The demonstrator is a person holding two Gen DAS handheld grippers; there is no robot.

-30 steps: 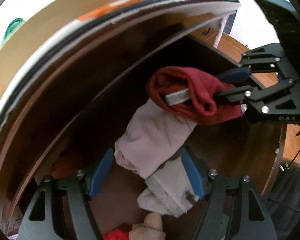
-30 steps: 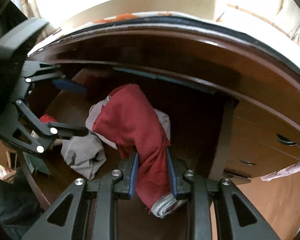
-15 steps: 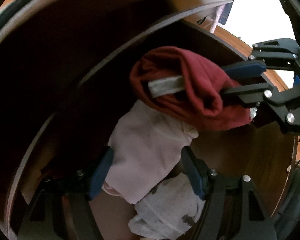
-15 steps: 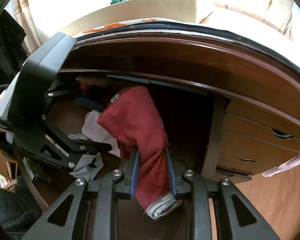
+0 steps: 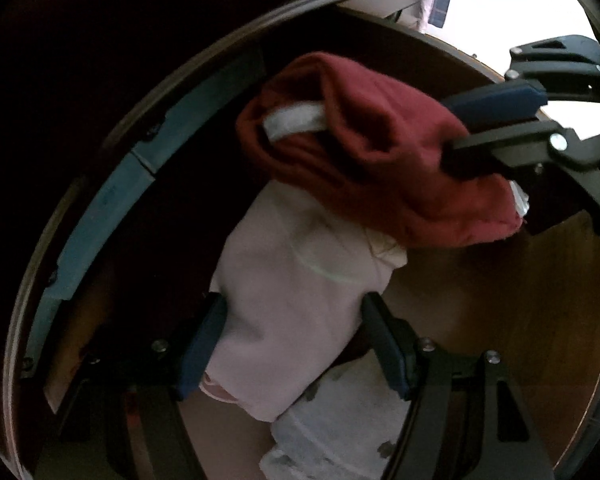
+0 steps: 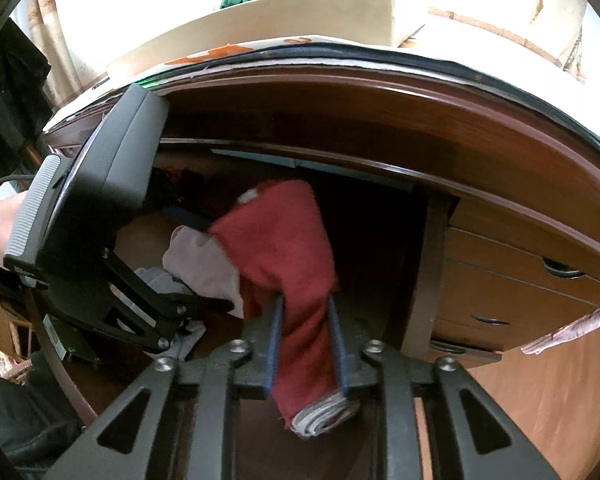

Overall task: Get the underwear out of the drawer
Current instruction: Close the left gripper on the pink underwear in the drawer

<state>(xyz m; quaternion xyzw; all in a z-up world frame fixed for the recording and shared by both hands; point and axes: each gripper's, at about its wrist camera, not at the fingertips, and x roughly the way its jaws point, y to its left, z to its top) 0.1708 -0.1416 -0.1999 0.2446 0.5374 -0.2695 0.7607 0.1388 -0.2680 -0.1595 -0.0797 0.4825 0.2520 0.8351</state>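
Step in hand — lifting garments from drawer (image 5: 540,300); right gripper (image 6: 306,344) closing, pinching red underwear (image 6: 284,240); left gripper (image 5: 296,344) spread, pale pink underwear (image 5: 296,300) between its fingers, unpinched; next, likely — squeeze left, raise both clear.

A: Report illumination, left wrist view.
B: Dim. The drawer (image 5: 520,312) interior is underexposed and the upper left falls to near black. Daylight enters at the upper right only and clips to white.

A: Right wrist view?
B: Brighter. The top band is overexposed around the cream box (image 6: 300,20); the recess beneath the desk edge (image 6: 380,92) is in deep shadow.

A: Optical defects?
B: Strong fisheye curvature and black corner vignetting in both. Slight softness on the red underwear (image 5: 380,152).
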